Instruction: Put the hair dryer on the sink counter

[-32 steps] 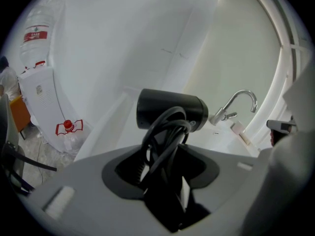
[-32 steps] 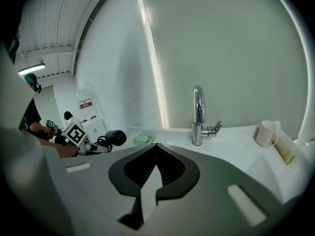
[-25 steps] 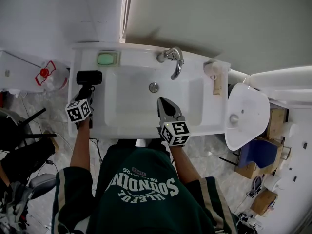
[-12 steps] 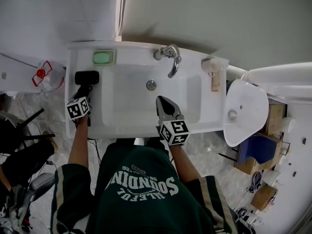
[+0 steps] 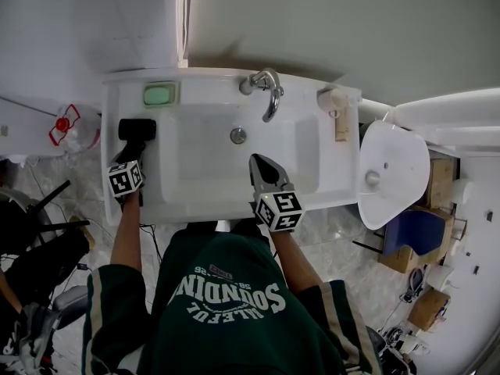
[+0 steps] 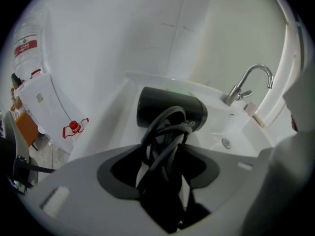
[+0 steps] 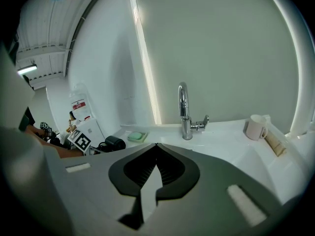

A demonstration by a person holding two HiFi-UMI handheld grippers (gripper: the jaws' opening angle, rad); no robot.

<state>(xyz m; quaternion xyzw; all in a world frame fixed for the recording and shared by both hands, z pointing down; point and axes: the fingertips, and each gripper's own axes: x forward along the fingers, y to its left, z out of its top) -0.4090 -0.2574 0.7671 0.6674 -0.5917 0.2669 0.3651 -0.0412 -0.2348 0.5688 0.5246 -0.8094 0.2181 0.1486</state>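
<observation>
The black hair dryer [image 5: 137, 128] lies over the left strip of the white sink counter [image 5: 117, 92], in front of the soap dish. My left gripper [image 5: 134, 148] is shut on its handle, which has the cord wound round it. In the left gripper view the dryer's barrel [image 6: 170, 109] lies crosswise just past the left gripper [image 6: 165, 149]. I cannot tell whether the dryer rests on the counter. My right gripper [image 5: 256, 162] is shut and empty over the basin's front edge. In the right gripper view the right gripper [image 7: 156, 145] points at the tap, with the dryer [image 7: 114, 143] far left.
A green soap dish [image 5: 160, 94] sits at the counter's back left. The chrome tap [image 5: 266, 92] is at the back middle. A cup [image 5: 328, 98] and a tube [image 5: 341, 128] stand at the back right. A water bottle [image 5: 66, 123] stands left of the sink.
The head view has drifted a little. The left gripper still holds the dryer over the counter's left strip, slightly nearer the front. The right gripper has barely moved.
</observation>
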